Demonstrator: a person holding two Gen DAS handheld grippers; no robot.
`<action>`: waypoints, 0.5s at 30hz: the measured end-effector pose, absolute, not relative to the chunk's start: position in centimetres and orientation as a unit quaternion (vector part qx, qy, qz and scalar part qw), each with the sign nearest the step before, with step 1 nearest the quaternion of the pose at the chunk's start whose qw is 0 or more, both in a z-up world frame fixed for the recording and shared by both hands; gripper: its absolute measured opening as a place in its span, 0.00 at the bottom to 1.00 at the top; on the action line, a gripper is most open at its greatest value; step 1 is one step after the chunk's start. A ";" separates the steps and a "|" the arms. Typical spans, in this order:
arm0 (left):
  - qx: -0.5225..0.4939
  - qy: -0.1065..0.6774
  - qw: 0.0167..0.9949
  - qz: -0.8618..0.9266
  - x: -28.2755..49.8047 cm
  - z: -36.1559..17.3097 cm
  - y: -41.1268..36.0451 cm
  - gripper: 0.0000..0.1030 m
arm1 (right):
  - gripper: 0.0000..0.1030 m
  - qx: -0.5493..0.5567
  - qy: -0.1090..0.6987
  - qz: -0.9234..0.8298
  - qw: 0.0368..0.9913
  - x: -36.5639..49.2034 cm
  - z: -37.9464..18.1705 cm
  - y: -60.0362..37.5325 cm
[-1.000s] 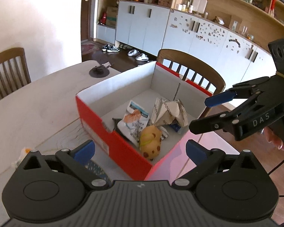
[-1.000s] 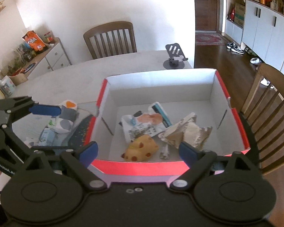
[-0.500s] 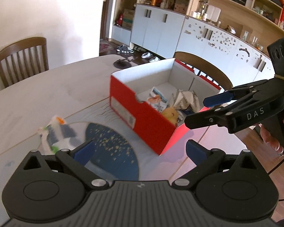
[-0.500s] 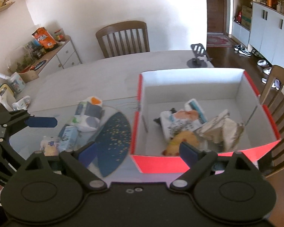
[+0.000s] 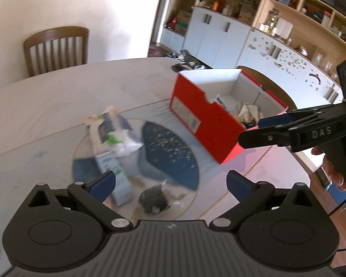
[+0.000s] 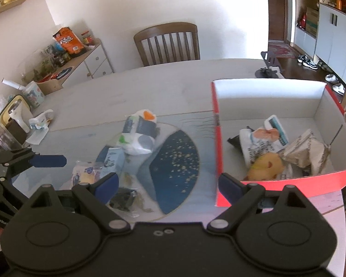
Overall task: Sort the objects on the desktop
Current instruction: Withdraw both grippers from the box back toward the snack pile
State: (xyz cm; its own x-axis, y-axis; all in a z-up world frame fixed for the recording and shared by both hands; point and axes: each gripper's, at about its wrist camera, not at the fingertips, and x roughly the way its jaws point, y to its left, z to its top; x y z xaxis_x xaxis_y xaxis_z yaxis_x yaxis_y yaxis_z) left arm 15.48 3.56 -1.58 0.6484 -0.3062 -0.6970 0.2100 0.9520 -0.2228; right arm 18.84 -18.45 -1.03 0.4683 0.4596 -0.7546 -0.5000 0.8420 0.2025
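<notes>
Both hand-held grippers, left (image 5: 170, 182) and right (image 6: 168, 183), are hovering with fingers spread apart, gripping nothing. One red cardboard box (image 6: 288, 182) is sitting on the pale surface (image 6: 150, 85), holding about four items; roughly five loose packets (image 6: 139, 136) are lying just beside it.

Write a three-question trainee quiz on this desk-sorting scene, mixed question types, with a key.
1. True or false: the left gripper has its jaws shut on a packet.
2. Multiple choice: the yellow spotted toy lies
A) on the blue mat
B) inside the red box
C) on the chair
3. Fill in: the white pouch with the orange cap lies on the table to the ____ of the box in the right wrist view.

Key: 1 false, both the left gripper and the right gripper are open and empty; 2 B; 3 left.
</notes>
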 end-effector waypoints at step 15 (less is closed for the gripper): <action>-0.078 0.419 0.901 -0.081 14.2 -5.4 8.2 1.00 | 0.91 -0.029 0.447 0.296 0.844 17.3 -3.0 -14.5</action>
